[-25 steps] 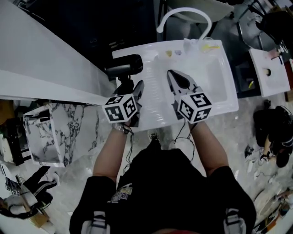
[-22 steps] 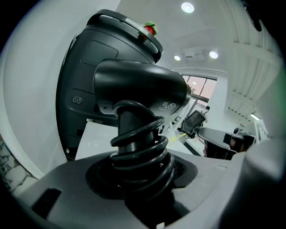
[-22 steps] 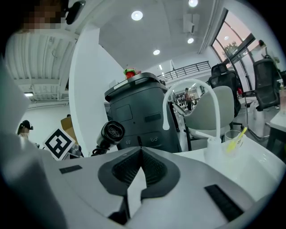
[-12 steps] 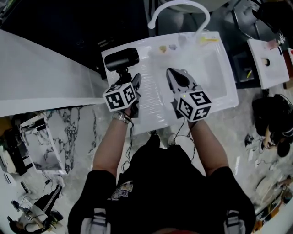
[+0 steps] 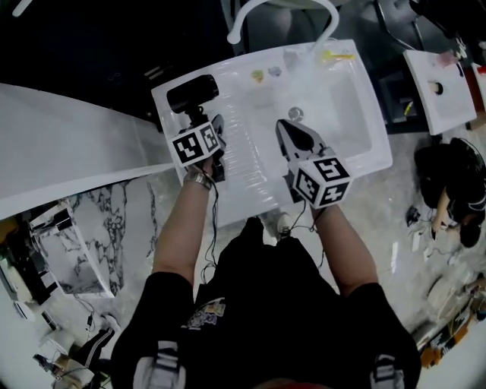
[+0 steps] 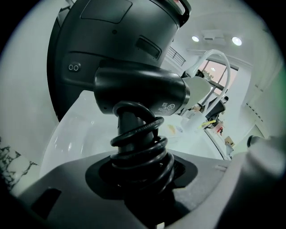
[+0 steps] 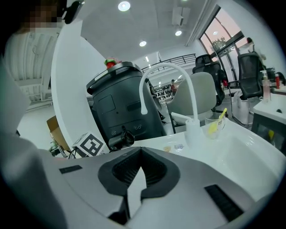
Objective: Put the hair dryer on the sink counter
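Note:
The black hair dryer [image 5: 192,93] is over the far left corner of the white sink counter [image 5: 250,178]; whether it rests on it I cannot tell. My left gripper [image 5: 206,128] is shut on its handle. In the left gripper view the cord is wound round the handle [image 6: 139,138] between the jaws of the left gripper [image 6: 143,167], with the dryer's barrel [image 6: 138,91] above. My right gripper [image 5: 293,131] hovers over the counter beside the basin [image 5: 338,106], shut with nothing in it. The right gripper [image 7: 134,176] view shows the hair dryer [image 7: 120,139] off to the left.
A white arched faucet [image 5: 279,11] stands at the back of the basin, with a clear cup holding a yellow toothbrush [image 7: 216,122] next to it. A tall black bin [image 7: 127,105] is behind the counter. A white slanted panel [image 5: 68,152] lies to the left.
My left gripper has carried the hair dryer a little further in over the counter's far left corner. The right gripper has stayed shut over the counter's middle.

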Demonstrator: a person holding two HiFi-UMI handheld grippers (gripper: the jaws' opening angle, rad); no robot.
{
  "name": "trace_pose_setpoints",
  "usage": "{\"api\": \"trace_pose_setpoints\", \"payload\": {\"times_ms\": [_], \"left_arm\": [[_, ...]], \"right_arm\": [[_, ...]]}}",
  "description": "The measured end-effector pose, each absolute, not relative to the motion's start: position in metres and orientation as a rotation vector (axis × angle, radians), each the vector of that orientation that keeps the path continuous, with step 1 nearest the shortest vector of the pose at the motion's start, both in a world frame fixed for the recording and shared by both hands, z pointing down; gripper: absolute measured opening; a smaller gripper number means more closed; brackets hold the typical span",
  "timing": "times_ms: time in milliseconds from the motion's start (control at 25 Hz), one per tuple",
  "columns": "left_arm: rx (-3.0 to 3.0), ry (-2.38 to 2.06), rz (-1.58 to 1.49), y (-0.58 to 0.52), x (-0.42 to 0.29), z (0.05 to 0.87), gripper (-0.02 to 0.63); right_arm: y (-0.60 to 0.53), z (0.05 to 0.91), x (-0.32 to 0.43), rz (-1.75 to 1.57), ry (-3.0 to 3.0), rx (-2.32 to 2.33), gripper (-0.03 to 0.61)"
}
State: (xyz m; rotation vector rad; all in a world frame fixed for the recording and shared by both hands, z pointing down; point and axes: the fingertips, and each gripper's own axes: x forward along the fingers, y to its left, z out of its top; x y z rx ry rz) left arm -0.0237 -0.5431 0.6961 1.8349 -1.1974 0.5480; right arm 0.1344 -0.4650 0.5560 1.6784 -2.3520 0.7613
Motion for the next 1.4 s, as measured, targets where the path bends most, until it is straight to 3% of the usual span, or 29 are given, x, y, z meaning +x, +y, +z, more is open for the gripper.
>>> {"api": "trace_pose_setpoints", "payload": {"times_ms": [600,1400], "left_arm": [[1.681,-1.258,0.668,-0.556,-0.023,0.745,0.229],[1.654,-1.403,0.657,-0.564,-0.036,0.744,0.239]], "right_arm": [[-0.44,0.566,0.144,0.801,-2.296,1.69,-0.002],[-0.434,0.56,0.142,0.775,-2.291,1.69,-0.002]]}}
